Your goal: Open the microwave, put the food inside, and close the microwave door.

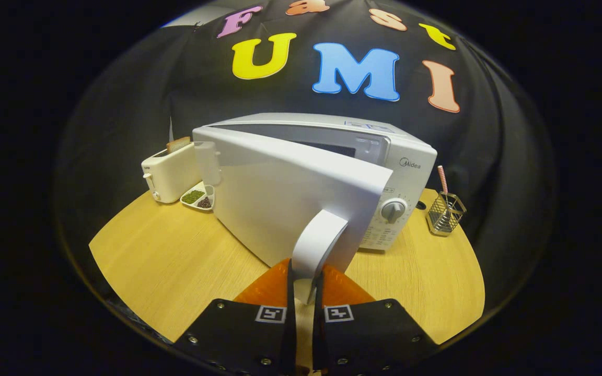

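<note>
1. While the microwave door (290,193) stands partly swung out at centre frame, you have the gripper (305,284) narrowed onto the door handle (317,243), both fingers pressing its lower end at bottom centre.
2. The microwave (384,156) sits on the wooden table (175,261); judged from the gap at the door's top edge, the opening step is underway, not finished.
3. You still have the food to load and the door to shut.
4. The likely food is the divided dish (198,197) in the left-middle of the frame, between the toaster (170,175) and the door; which item is meant, I cannot tell.
5. A wire utensil holder (446,213) stands at right, well apart.
</note>
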Tool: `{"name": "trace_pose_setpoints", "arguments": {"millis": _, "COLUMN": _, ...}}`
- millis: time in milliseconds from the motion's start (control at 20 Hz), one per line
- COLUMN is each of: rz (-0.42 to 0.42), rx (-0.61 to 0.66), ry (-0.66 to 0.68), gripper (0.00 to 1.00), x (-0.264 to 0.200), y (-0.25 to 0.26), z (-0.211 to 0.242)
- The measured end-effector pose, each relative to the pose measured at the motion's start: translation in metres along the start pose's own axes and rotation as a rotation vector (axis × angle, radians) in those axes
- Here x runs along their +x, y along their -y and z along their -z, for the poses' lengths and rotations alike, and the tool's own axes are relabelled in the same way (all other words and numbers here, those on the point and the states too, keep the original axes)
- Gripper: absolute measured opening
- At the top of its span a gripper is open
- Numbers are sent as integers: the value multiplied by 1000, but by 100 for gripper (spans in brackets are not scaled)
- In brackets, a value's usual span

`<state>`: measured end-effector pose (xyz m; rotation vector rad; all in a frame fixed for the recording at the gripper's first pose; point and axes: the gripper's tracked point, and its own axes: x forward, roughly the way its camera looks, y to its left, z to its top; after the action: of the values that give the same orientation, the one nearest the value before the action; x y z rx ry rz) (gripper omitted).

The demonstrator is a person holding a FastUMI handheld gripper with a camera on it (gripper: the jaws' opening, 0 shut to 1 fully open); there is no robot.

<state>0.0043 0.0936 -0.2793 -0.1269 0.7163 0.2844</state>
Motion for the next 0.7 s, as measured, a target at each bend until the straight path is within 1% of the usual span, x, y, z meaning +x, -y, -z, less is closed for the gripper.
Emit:
{"name": "trace_pose_setpoints", "arguments": {"millis": 150, "rz": -15, "rx": -9, "ry": -14, "gripper": 17, "x": -12, "y": -15, "z": 4}}
{"name": "trace_pose_setpoints", "arguments": {"millis": 450, "rz": -36, "rx": -66, "ry": 1, "gripper": 21, "x": -36, "y": -45, "z": 8}}
{"name": "trace_pose_setpoints", "arguments": {"millis": 650, "rz": -43, "rx": -18, "ry": -24, "gripper": 23, "x": -44, "y": -59, "z": 20}}
{"name": "trace_pose_setpoints", "arguments": {"millis": 700, "rz": -61, "rx": -1, "ry": -35, "gripper": 26, "x": -46, "y": -66, "z": 23}}
